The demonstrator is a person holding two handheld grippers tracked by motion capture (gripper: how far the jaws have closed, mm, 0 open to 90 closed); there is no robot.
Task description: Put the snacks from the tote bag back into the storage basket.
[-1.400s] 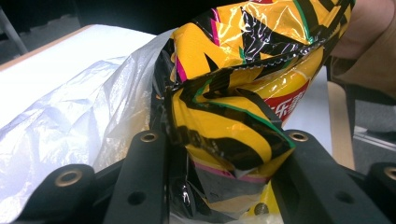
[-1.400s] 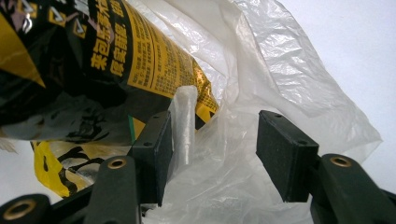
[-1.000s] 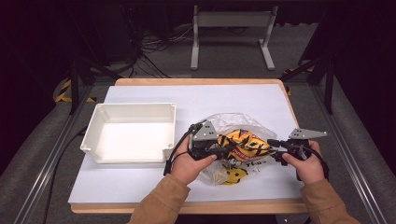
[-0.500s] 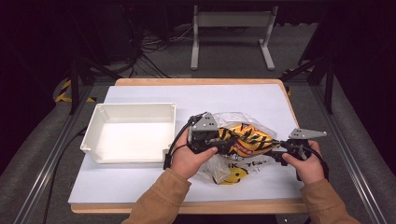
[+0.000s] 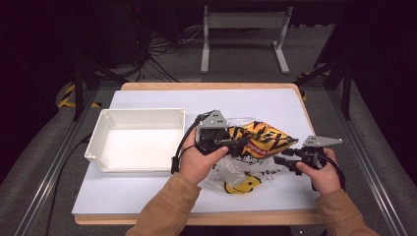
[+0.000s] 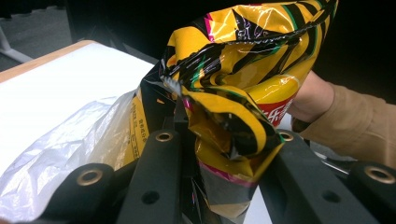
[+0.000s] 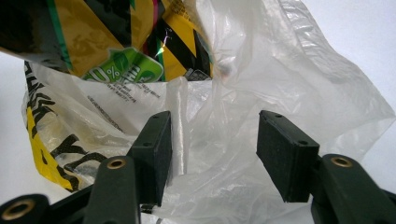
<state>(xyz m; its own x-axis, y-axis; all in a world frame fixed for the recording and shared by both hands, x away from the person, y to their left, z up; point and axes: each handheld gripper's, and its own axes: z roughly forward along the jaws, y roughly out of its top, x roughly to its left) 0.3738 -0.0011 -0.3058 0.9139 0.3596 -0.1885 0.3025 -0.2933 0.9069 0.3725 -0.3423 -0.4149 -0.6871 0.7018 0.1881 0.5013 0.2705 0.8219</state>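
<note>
Item: snack bag (image 5: pixel 263 139), one end clamped in closing left tool (image 5: pixel 231 145), long axis running toward right tool (image 5: pixel 281 160), whose half-open jaws straddled plastic bag (image 5: pixel 241 172).

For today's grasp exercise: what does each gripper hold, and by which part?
The left gripper clamps the snack bag by its crumpled end. The right gripper has plastic bag film between its jaws; a grip cannot be told.
</note>
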